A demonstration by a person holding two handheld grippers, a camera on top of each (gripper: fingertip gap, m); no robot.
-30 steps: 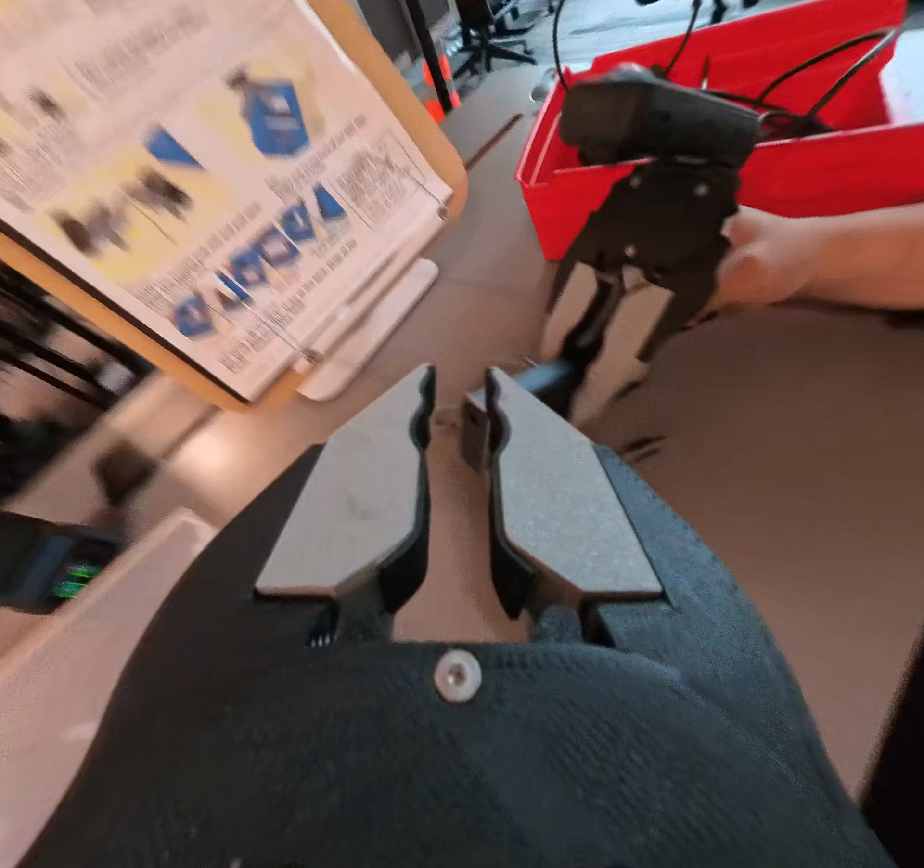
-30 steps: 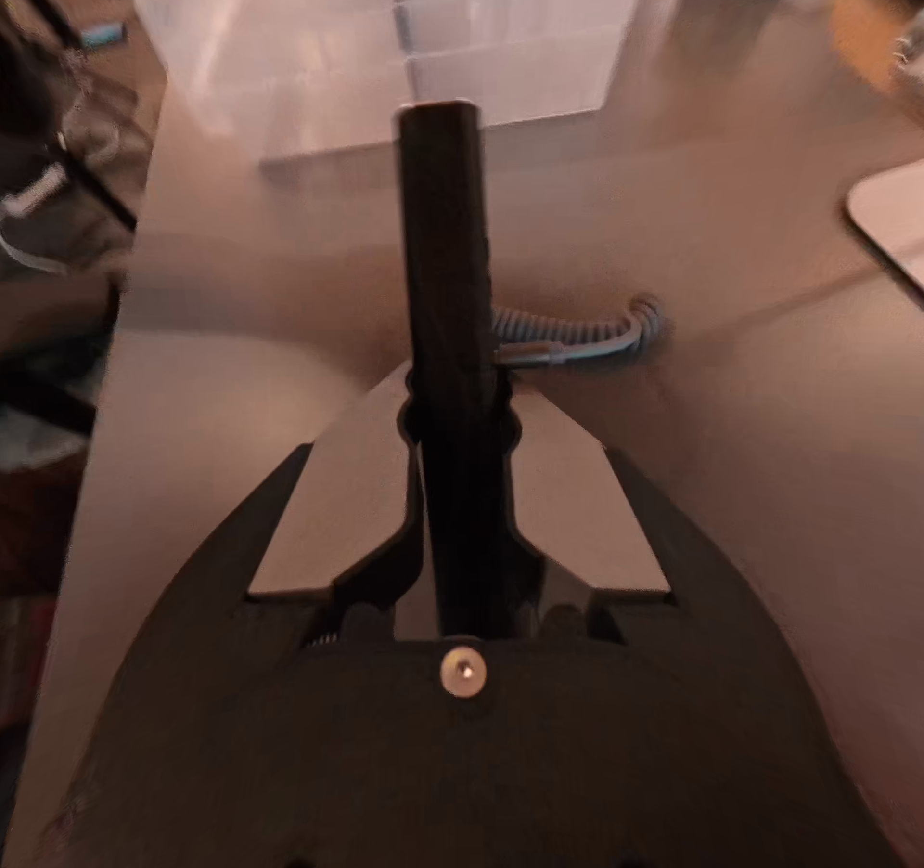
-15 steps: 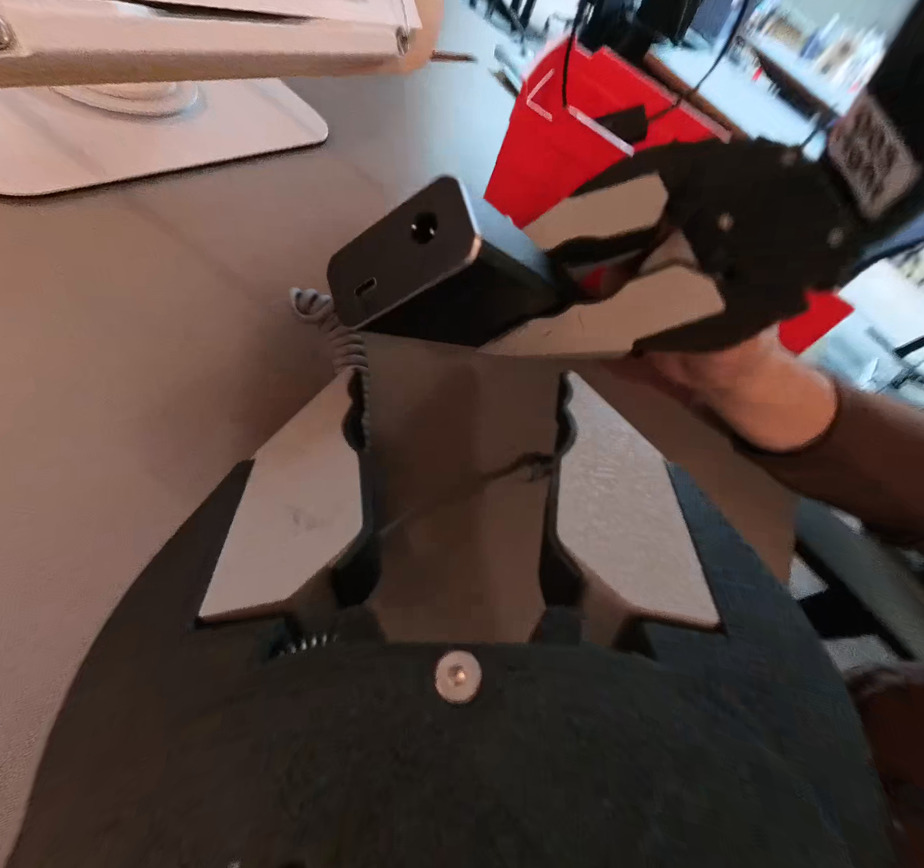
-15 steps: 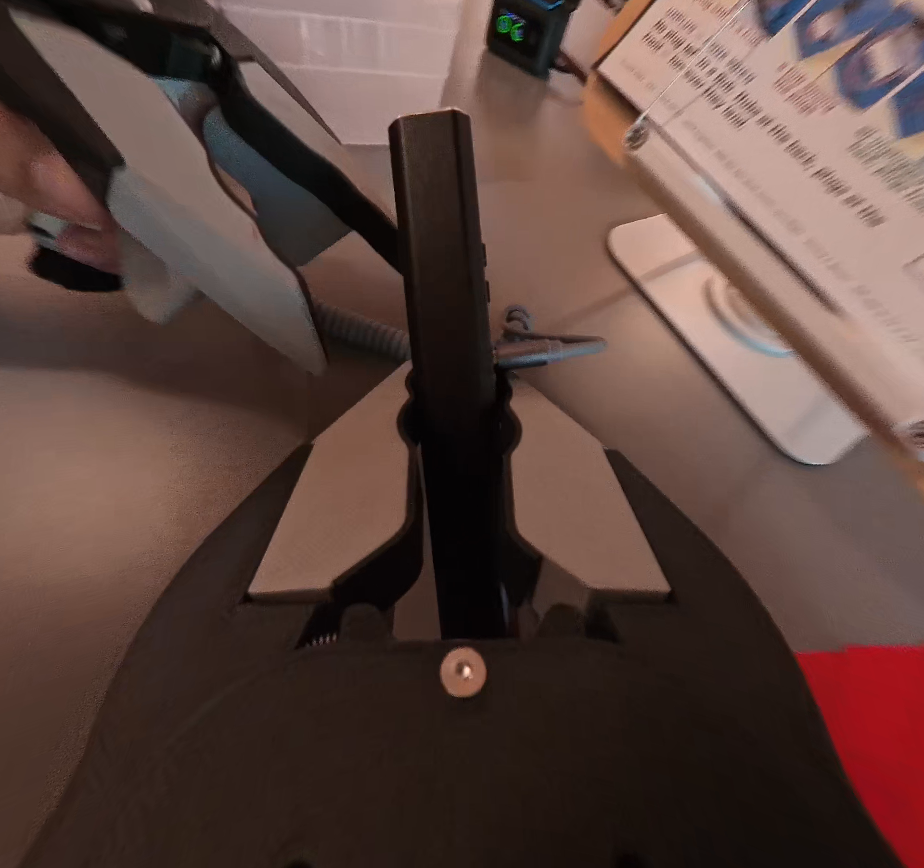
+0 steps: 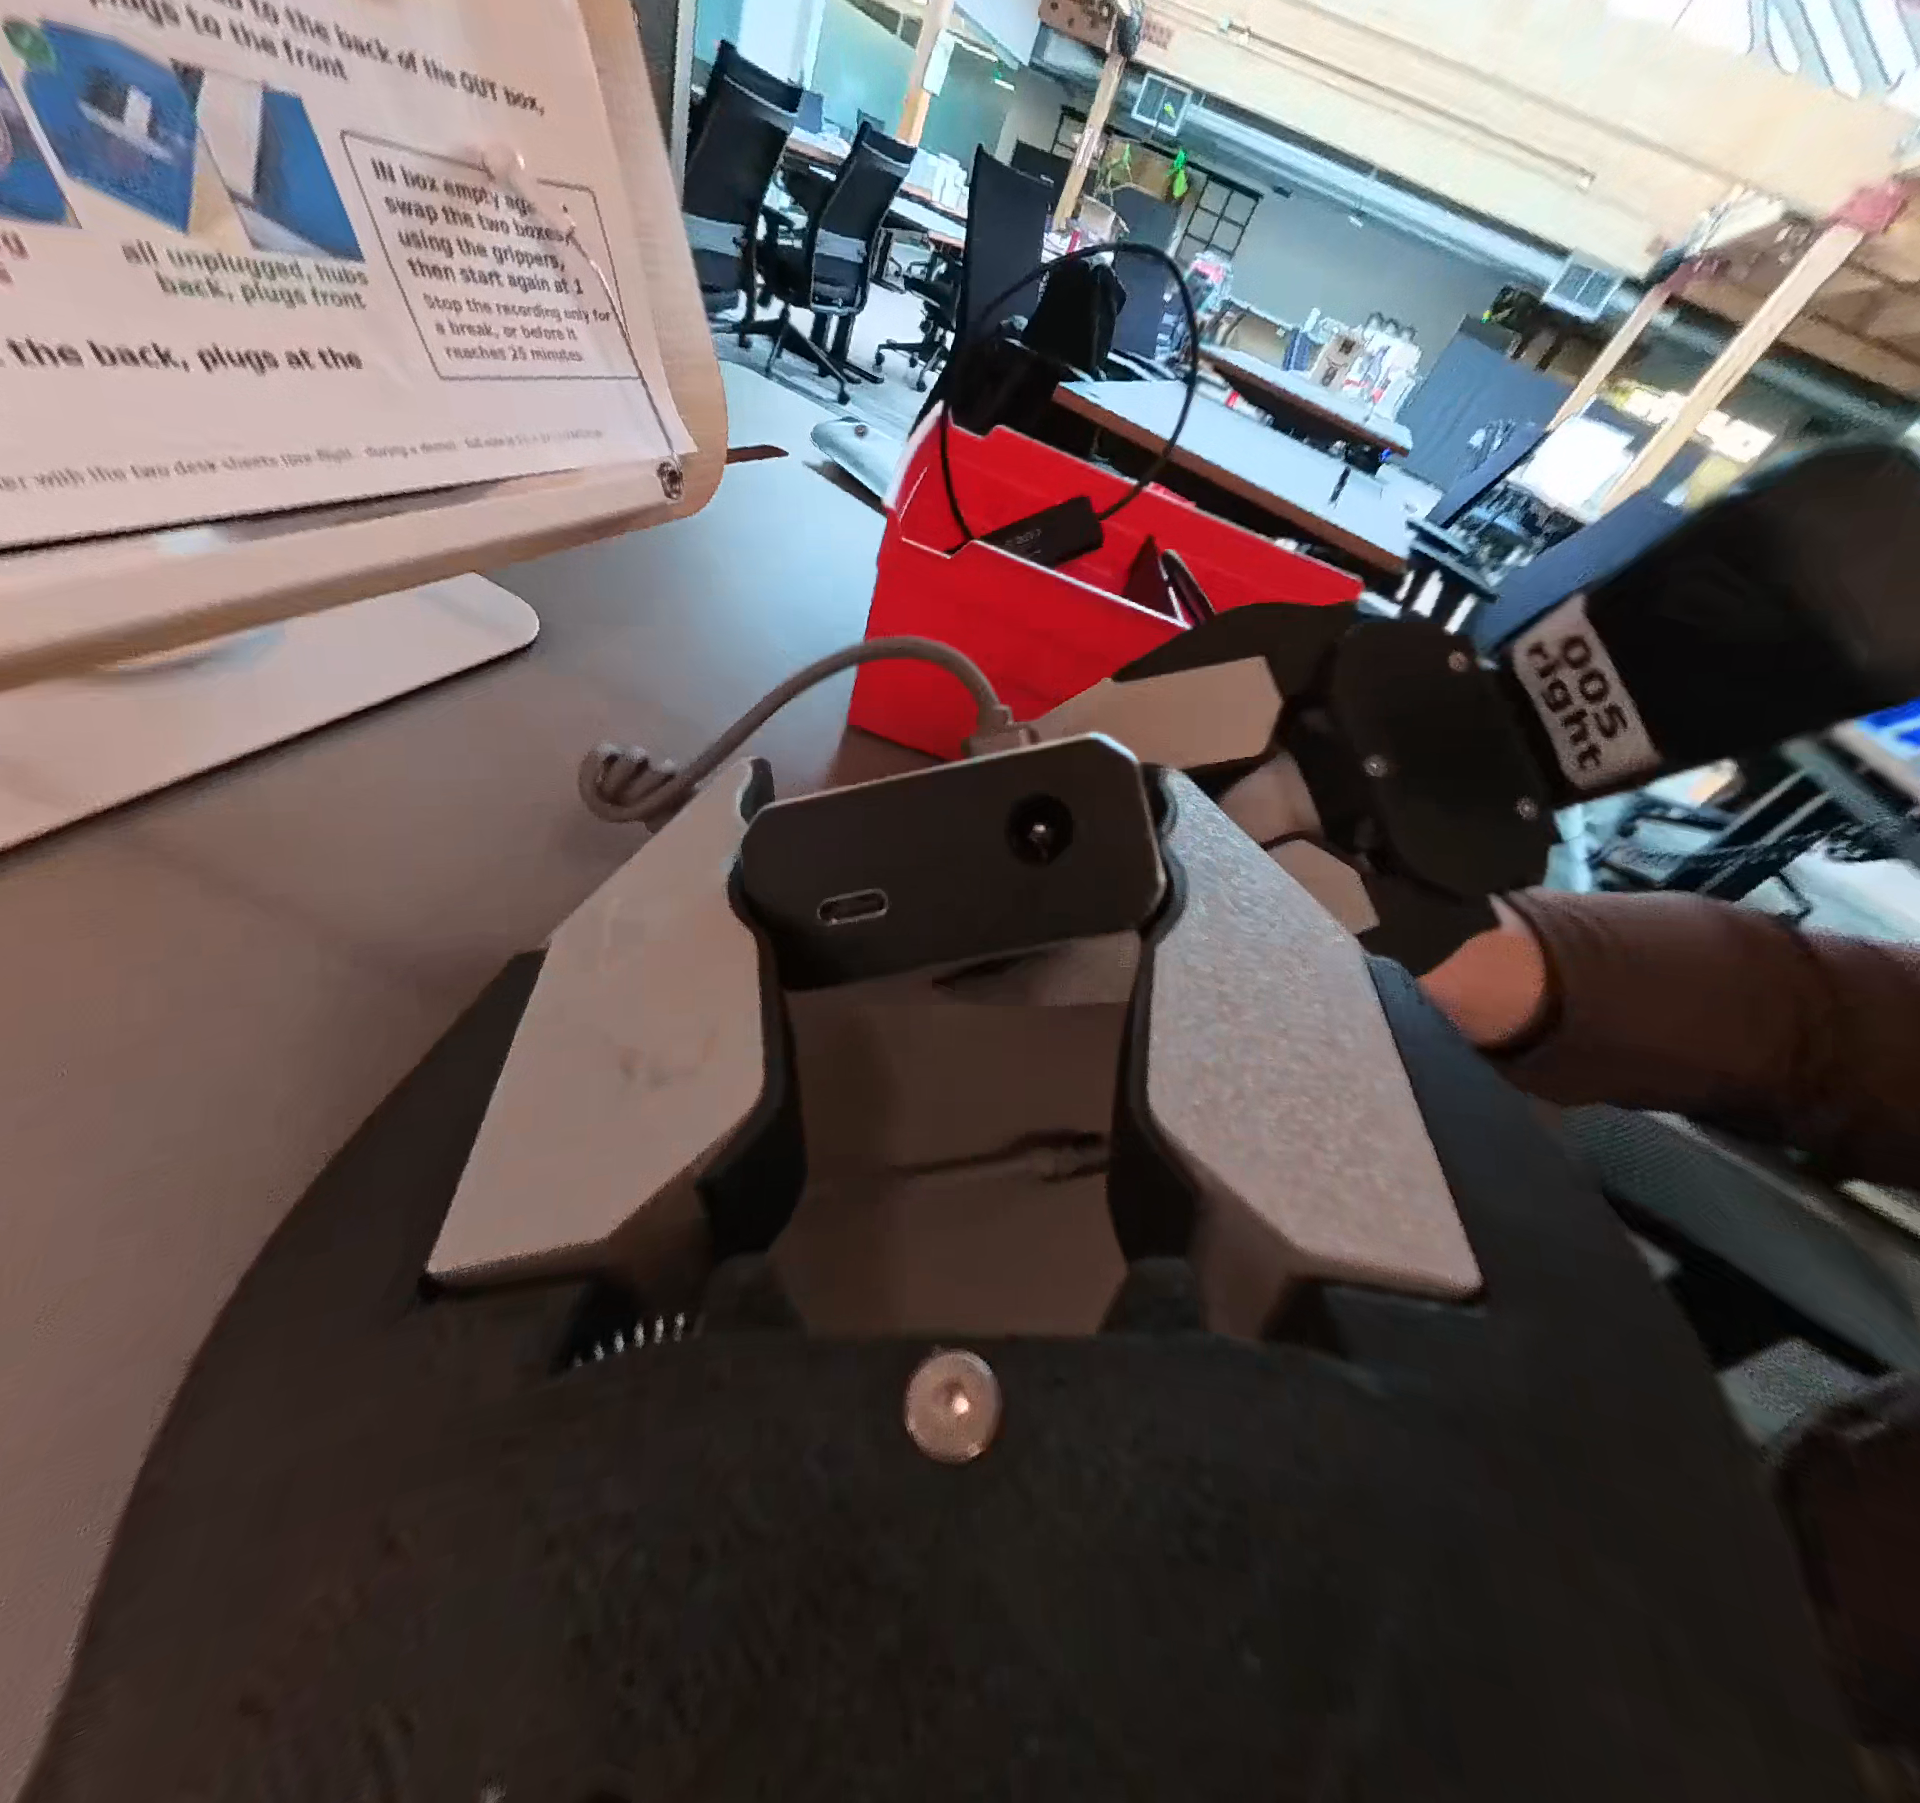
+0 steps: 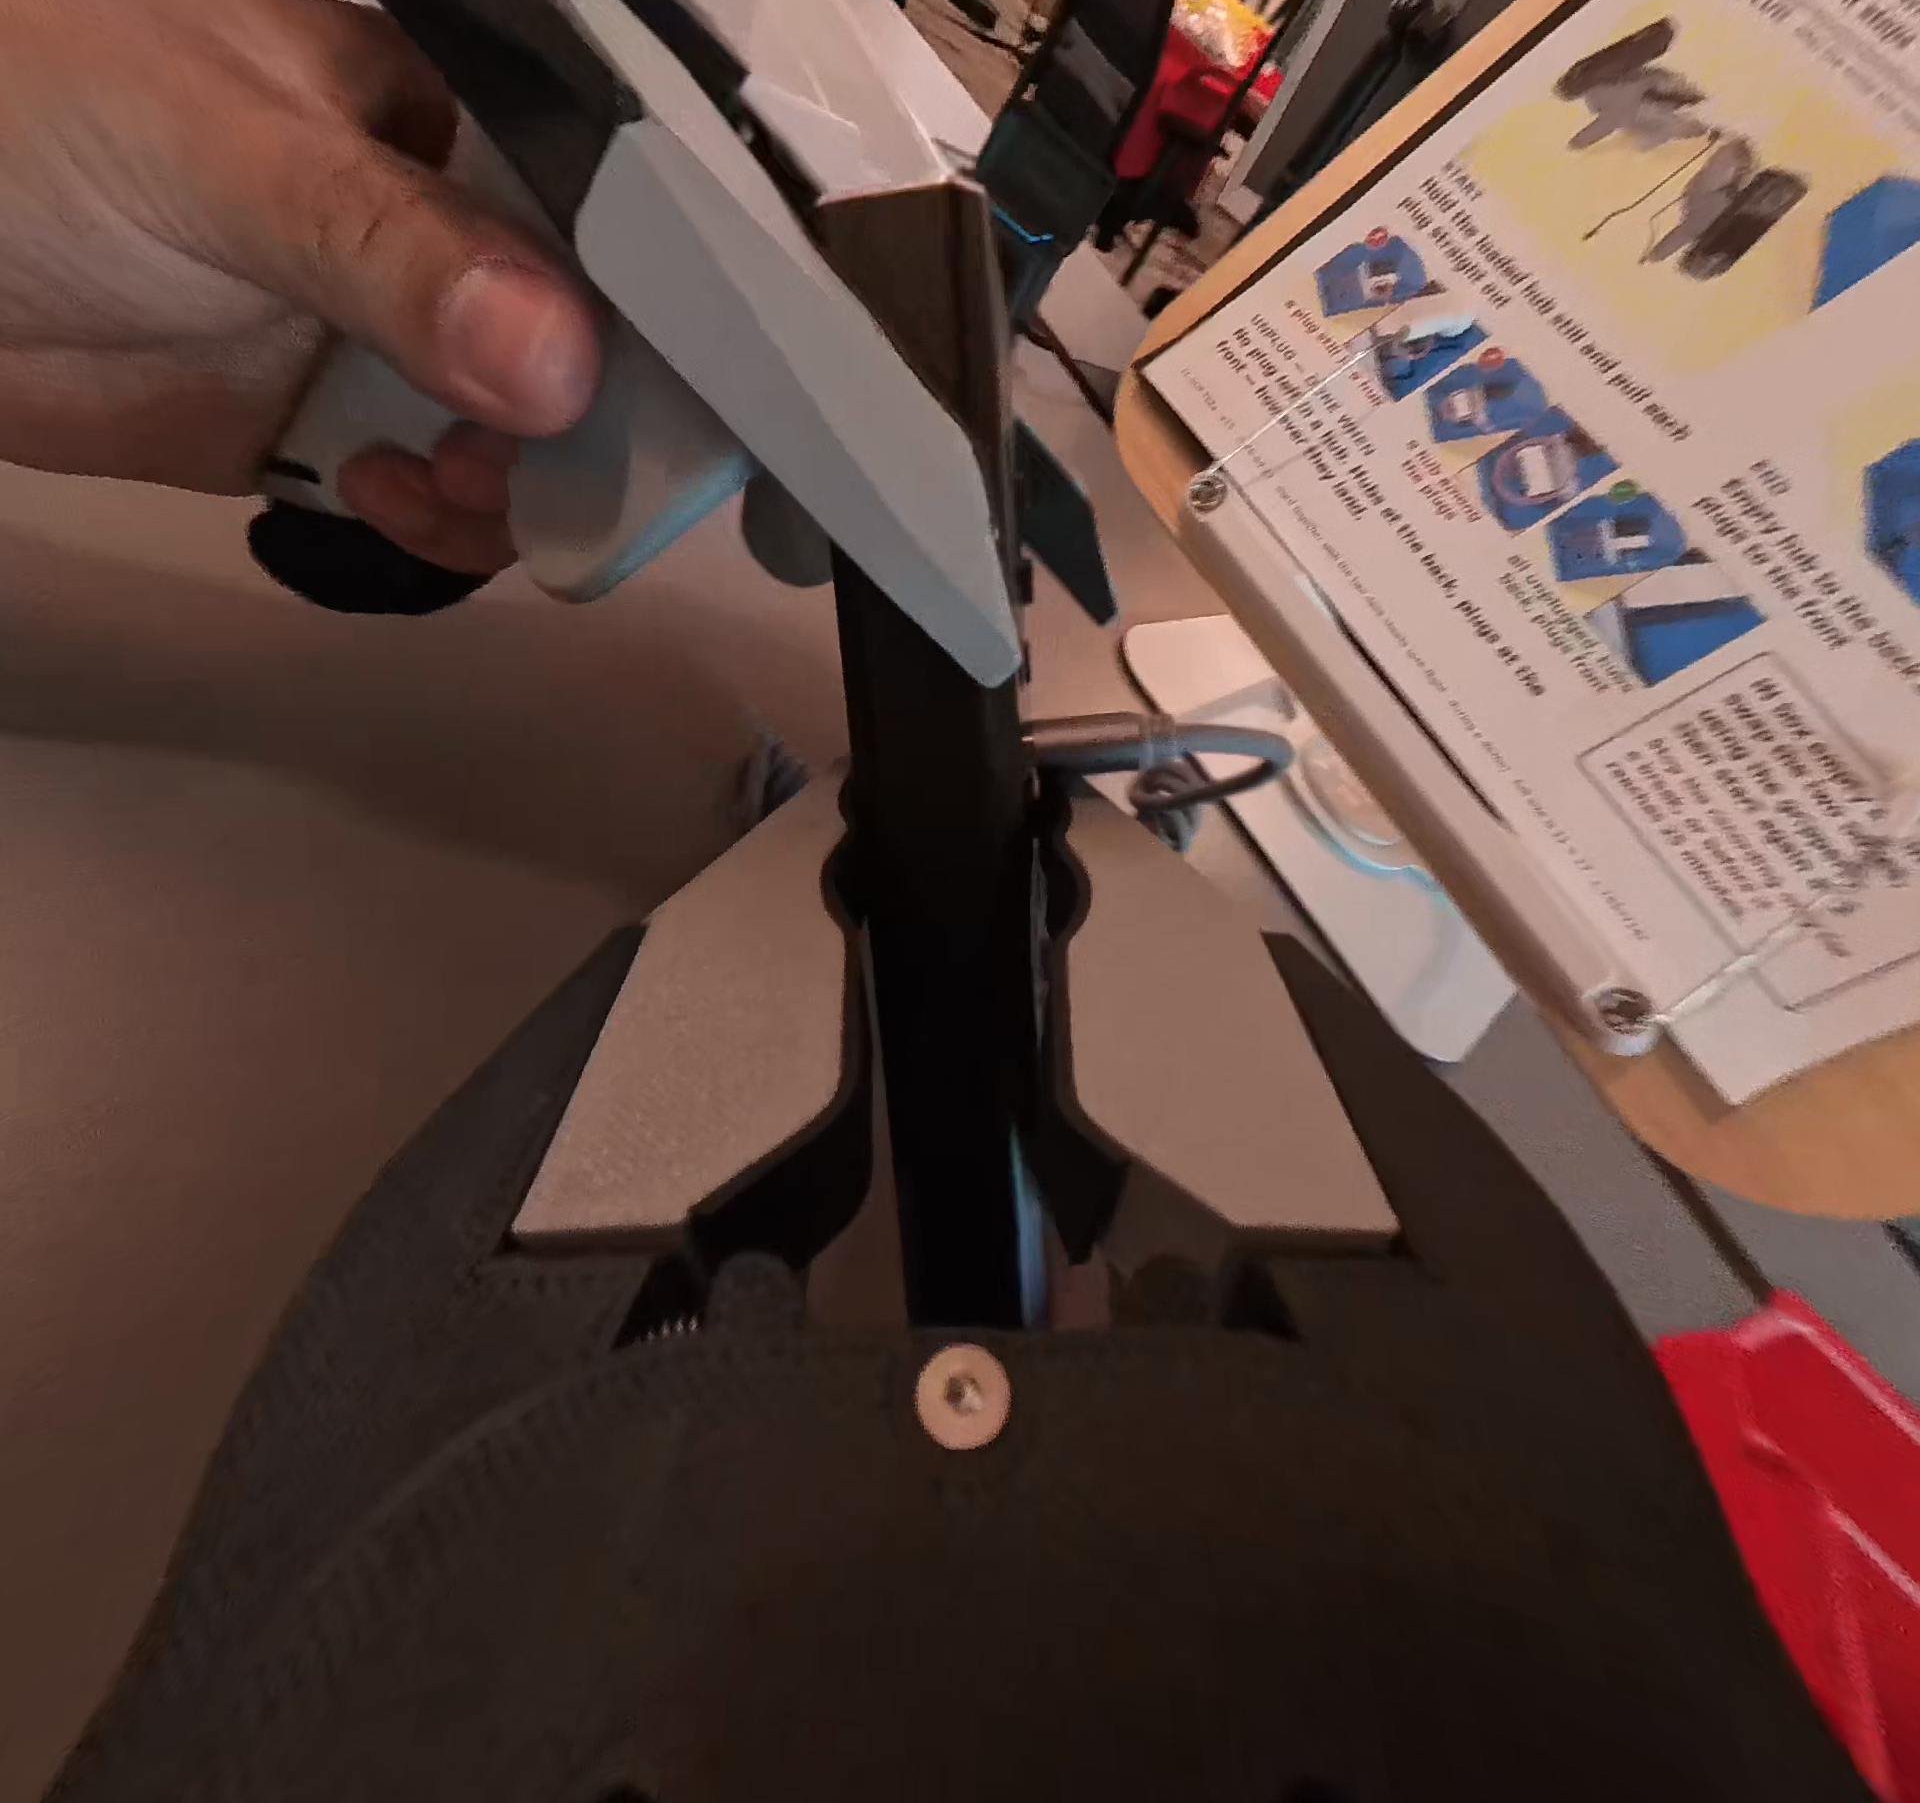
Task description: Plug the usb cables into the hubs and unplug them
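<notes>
Dark-grey metal hub point(image 5: 940, 860) sits lifted off the table point(image 5: 260, 922), gripped by both tools: the right gripper point(image 6: 951, 880) pinches its length, the left gripper point(image 5: 951, 880) clamps the far end, seemingly fully. One grey cable point(image 5: 790, 693) is plugged into its side; unplugging remains. Its long axis runs between the grippers, port end facing the left camera.

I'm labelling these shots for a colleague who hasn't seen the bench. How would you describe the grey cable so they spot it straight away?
Start at the red bin on the dark table. In front of it, both grippers hold a dark hub. The grey cable is plugged into the hub's side and arcs down to a small coil on the table, unlike the thin black cable looping up from the bin.
</notes>
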